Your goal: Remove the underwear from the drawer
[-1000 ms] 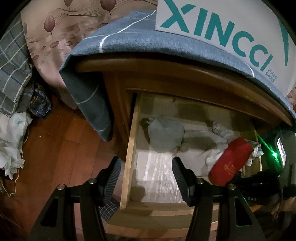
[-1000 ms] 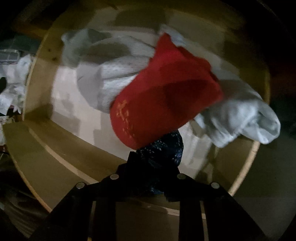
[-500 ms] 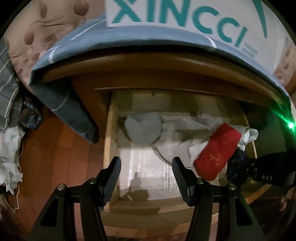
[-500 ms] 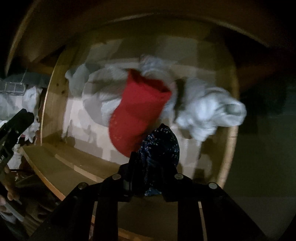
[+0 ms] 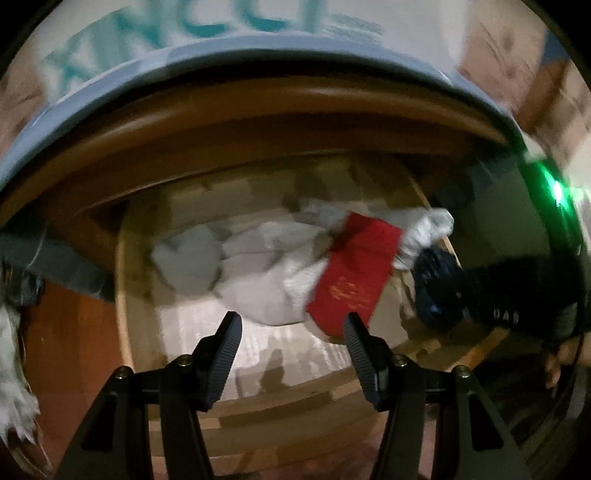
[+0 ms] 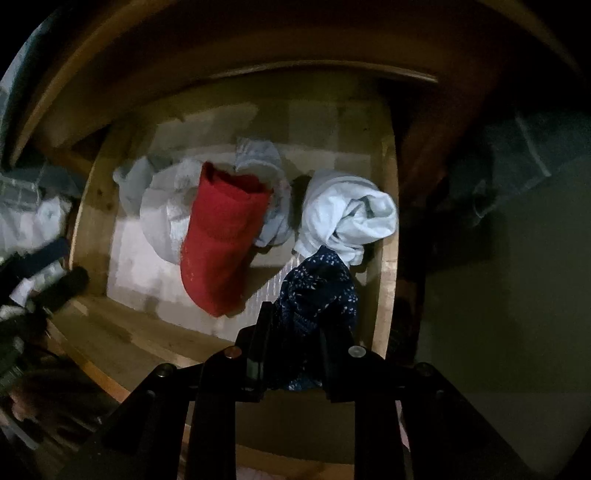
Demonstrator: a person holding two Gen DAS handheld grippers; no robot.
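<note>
The wooden drawer [image 5: 123,295] stands open with several garments inside: a red folded piece [image 5: 354,277], grey and white pieces [image 5: 266,280], and a white bundle [image 6: 347,214] at the right side. My right gripper [image 6: 295,325] is shut on dark navy speckled underwear [image 6: 317,291], held above the drawer's front right corner; it also shows in the left wrist view [image 5: 436,284]. My left gripper [image 5: 291,332] is open and empty above the drawer's front, its fingers [image 5: 225,350] apart. The red piece [image 6: 221,240] lies left of the navy underwear.
A blue-grey cloth [image 5: 258,70] covers the cabinet top, with a white box with teal letters [image 5: 184,33] on it. Reddish wooden floor [image 5: 70,350] lies left of the drawer. A green light [image 5: 557,192] glows at the right. White cloth [image 5: 14,369] lies at far left.
My right gripper has lifted the navy underwear up and back from the pile. The left gripper has swung right and closer to the drawer, still open.
</note>
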